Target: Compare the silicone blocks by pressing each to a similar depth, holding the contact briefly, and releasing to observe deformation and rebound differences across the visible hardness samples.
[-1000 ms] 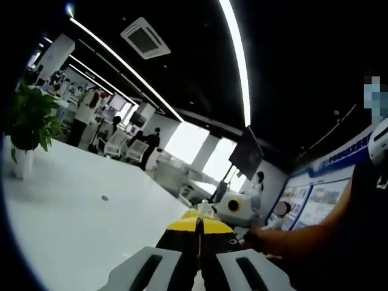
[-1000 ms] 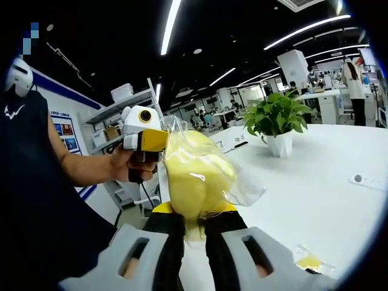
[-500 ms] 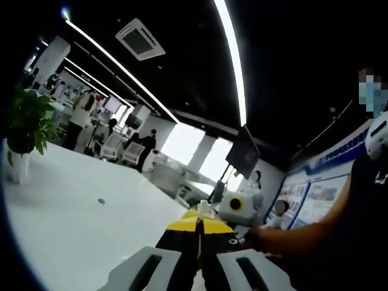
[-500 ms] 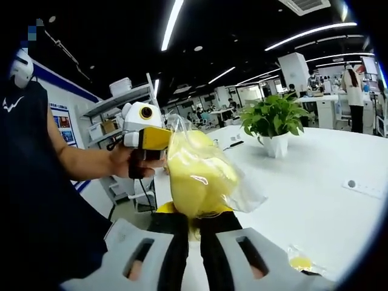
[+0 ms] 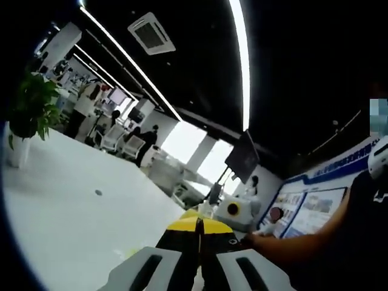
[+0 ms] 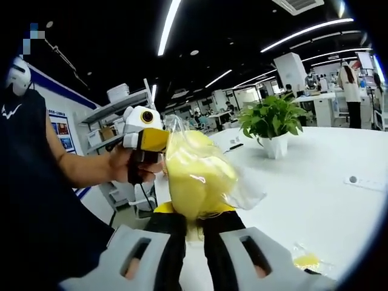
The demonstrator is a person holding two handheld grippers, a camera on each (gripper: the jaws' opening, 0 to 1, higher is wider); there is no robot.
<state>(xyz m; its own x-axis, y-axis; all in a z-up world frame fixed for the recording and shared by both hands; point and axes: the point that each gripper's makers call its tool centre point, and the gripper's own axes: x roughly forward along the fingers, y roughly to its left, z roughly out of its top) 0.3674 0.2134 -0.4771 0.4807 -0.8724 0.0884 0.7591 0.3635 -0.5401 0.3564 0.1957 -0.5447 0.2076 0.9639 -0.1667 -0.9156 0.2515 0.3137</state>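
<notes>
My right gripper (image 6: 194,217) is shut on a soft yellow silicone block in a clear plastic bag (image 6: 197,173), held up above the white table (image 6: 327,206). The bag's loose plastic flares out to the right. My left gripper (image 6: 145,139), white with a yellow jaw end, is held by a hand right against the bag's upper left. Whether it pinches the plastic I cannot tell. In the left gripper view its jaws (image 5: 197,225) stand shut, yellow tips together. The right gripper's white body (image 5: 233,209) shows just beyond them. A second small yellow piece in plastic (image 6: 308,260) lies on the table.
A potted plant (image 6: 273,124) (image 5: 27,115) in a white pot stands on the long white table (image 5: 73,224). A round socket (image 6: 353,180) sits in the tabletop. The person's arm (image 6: 85,170) and dark shirt are on the left. Shelves (image 6: 121,106) and people stand behind.
Both views have shifted a little with the hands. The bagged yellow block stays in the right gripper's hold, with the left gripper still beside it.
</notes>
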